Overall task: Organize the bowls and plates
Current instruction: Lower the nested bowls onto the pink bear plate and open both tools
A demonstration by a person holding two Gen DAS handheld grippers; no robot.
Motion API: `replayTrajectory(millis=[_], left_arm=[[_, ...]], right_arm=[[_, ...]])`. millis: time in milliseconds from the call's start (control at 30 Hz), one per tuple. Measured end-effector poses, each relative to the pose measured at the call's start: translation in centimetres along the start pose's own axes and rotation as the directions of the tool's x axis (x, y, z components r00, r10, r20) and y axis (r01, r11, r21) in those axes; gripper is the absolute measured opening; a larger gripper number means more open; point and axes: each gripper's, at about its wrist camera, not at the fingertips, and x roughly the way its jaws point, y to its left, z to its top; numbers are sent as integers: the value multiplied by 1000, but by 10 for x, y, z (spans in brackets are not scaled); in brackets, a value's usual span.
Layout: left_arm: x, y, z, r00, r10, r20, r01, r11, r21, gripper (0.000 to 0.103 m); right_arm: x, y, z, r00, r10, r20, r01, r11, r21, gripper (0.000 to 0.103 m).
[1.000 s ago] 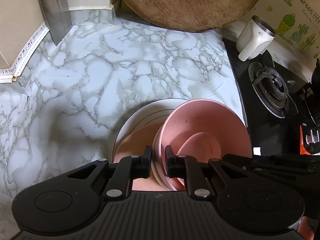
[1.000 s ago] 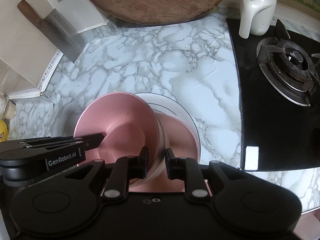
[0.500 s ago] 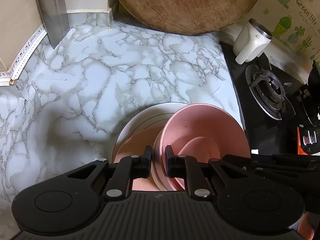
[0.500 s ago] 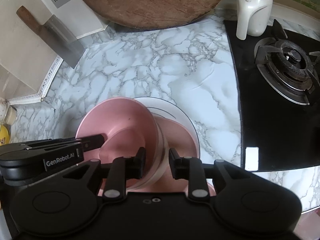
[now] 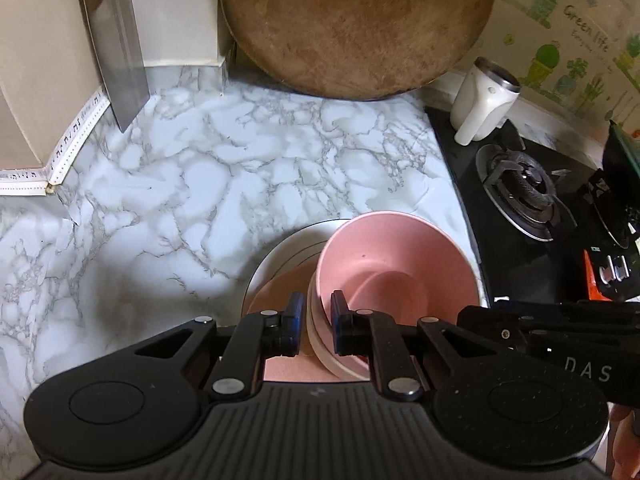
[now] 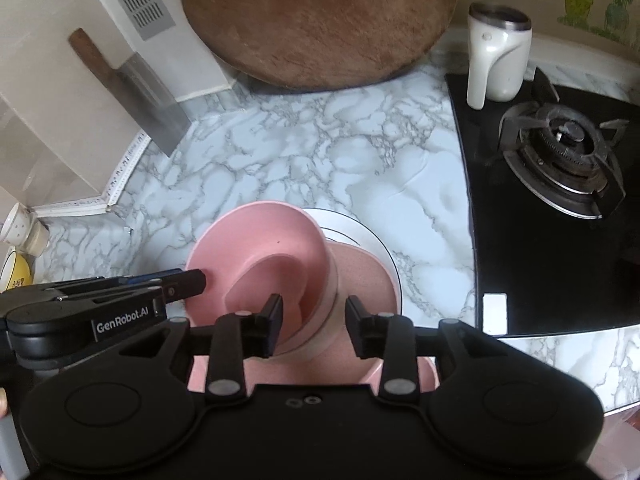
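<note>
Left tongs [image 6: 192, 280], "GenRobot.AI", at pink bowl [image 6: 260, 248] rim

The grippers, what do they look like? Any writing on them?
Both are matte black plastic. The left gripper has a ribbed body with round discs and silver screws. The right gripper looks smooth. White letters read "GenRobot.AI" and "DAS". No cables show.
</note>
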Motion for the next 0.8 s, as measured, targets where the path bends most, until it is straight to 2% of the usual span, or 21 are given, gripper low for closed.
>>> replayTrajectory(millis=[267,333,433,467,500,600,667,800], left_arm=[[-25,-5,-14,998,12,63,-14,999,33,14],[-28,-6,-18,997,12,74,-15,999,37,17],[-34,-6,-24,993,31,115,-36,999,39,42],[-36,-6,-26,990,42,132,-48,998,42,54],[-37,-6,-28,988,53,142,-59,997,43,58],[-41,-6,-32,986,60,157,-66,997,34,58],[-46,-5,-36,982,70,173,-75,997,19,58],[-56,-7,-44,972,93,214,-95,995,-1,72]], right_arm=[[-19,6,-14,998,29,55,-28,999,-26,43],[-23,8,-17,997,29,72,-26,999,-44,45],[-29,11,-22,994,43,101,-36,997,-75,48],[-31,12,-23,993,44,111,-35,996,-86,50],[-33,12,-24,992,47,119,-35,995,-95,51],[-40,14,-28,987,69,145,-49,989,-138,56],[-47,14,-31,981,86,171,-57,984,-171,68],[-53,15,-37,974,116,194,-71,973,-222,74]])
